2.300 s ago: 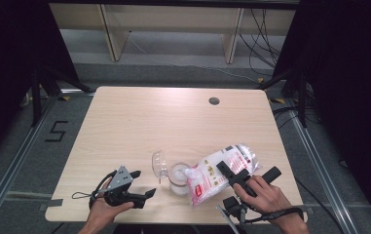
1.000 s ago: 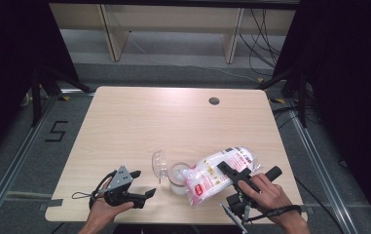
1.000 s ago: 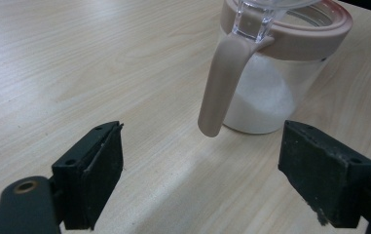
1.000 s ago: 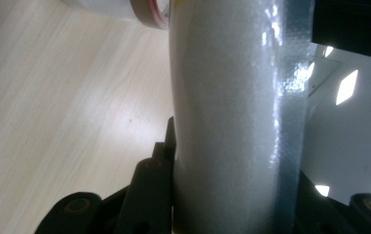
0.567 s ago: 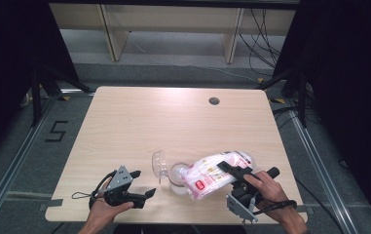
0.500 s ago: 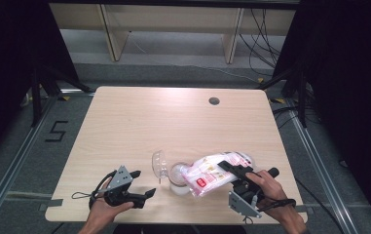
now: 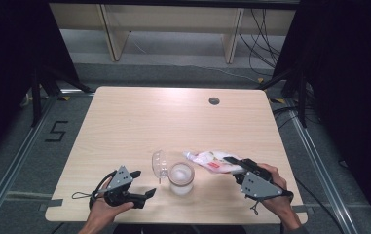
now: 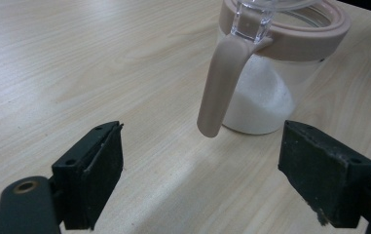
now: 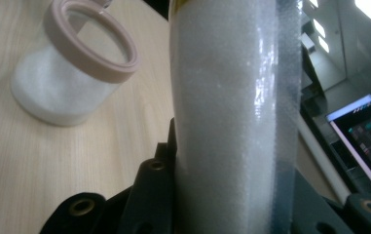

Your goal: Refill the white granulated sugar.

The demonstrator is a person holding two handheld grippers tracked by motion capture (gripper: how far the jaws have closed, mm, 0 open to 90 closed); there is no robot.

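Observation:
A clear jar (image 7: 181, 177) with a beige rim holds white powder and stands near the table's front edge, its hinged lid (image 7: 159, 165) flipped open to the left. My right gripper (image 7: 233, 164) is shut on a clear bag of white powder (image 7: 210, 159), held level with its far end just right of the jar's mouth. In the right gripper view the bag (image 9: 231, 112) rises between the jaws of the right gripper (image 9: 231, 209), with the jar (image 9: 71, 78) to its left. My left gripper (image 7: 143, 184) rests open on the table left of the jar. Between the open jaws of the left gripper (image 8: 210, 175) I see the jar (image 8: 263, 97) and its beige clasp (image 8: 218, 87).
The wooden table (image 7: 139, 122) has a small round cable hole (image 7: 214, 101) at the back right. Dark curtains and metal floor rails flank it, and shelf legs stand behind.
The right hand has rolled the bag from label-up onto its side and swung its far end up-left next to the jar. The left gripper has not moved.

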